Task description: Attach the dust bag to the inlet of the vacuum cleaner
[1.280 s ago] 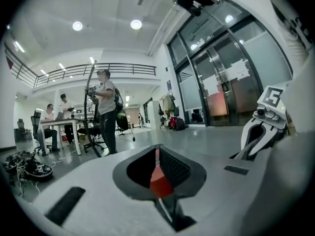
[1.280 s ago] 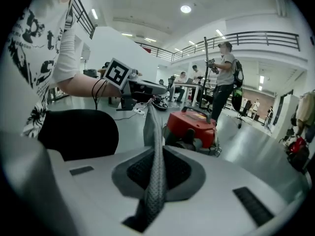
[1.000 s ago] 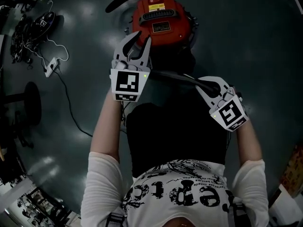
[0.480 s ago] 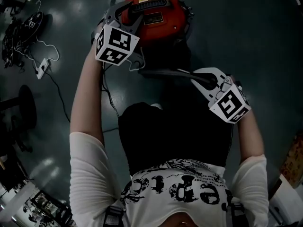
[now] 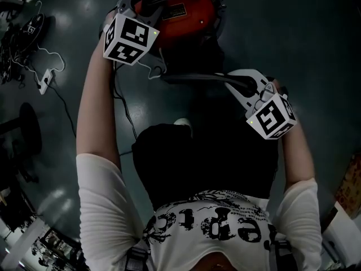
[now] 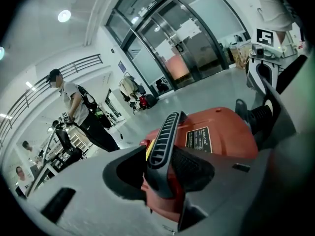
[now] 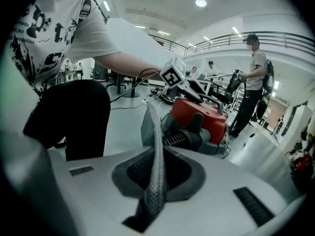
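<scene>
My left gripper (image 6: 162,173) had just opened, jaws clear either side of the vacuum handle (image 6: 165,132). Right gripper (image 7: 156,173) pinched the dust bag (image 7: 151,127) edge.

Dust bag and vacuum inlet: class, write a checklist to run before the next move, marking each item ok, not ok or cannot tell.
1. Right gripper shut on bag: ok.
2. Left gripper steadies vacuum: not ok; its jaws have just been opening and stand apart round the handle.
3. Bag's mouth fitted to vacuum: cannot tell.
4. Vacuum upright on floor: ok.
</scene>
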Action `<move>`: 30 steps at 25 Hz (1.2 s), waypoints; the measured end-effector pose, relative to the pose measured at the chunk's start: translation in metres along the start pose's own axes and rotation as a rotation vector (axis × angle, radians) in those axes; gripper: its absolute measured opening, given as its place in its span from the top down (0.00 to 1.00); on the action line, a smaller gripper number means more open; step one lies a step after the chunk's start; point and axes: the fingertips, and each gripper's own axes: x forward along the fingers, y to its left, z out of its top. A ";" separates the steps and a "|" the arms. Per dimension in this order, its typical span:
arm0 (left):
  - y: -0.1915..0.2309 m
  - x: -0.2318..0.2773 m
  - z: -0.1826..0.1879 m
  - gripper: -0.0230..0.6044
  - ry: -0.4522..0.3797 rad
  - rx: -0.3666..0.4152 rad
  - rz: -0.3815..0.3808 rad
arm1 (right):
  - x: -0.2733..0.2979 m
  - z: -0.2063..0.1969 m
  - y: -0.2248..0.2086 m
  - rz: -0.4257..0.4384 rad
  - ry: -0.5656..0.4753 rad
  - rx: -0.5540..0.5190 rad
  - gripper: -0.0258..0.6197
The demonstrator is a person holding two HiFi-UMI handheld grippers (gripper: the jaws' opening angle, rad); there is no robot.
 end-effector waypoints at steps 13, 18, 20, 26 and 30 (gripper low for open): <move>0.001 0.001 0.000 0.71 0.009 -0.023 0.012 | 0.009 -0.007 -0.021 -0.078 -0.031 -0.043 0.90; 0.001 -0.001 0.001 0.71 0.001 -0.017 0.015 | 0.014 -0.002 -0.024 -0.133 -0.016 -0.081 0.88; 0.001 -0.002 0.001 0.71 0.001 -0.015 0.013 | 0.015 -0.002 -0.024 -0.129 -0.010 -0.072 0.88; 0.000 0.000 0.002 0.71 0.001 -0.003 0.002 | 0.015 -0.011 -0.028 -0.119 -0.017 -0.026 0.88; 0.000 -0.001 0.002 0.71 -0.017 0.003 -0.001 | 0.017 -0.008 -0.028 -0.110 -0.011 -0.026 0.87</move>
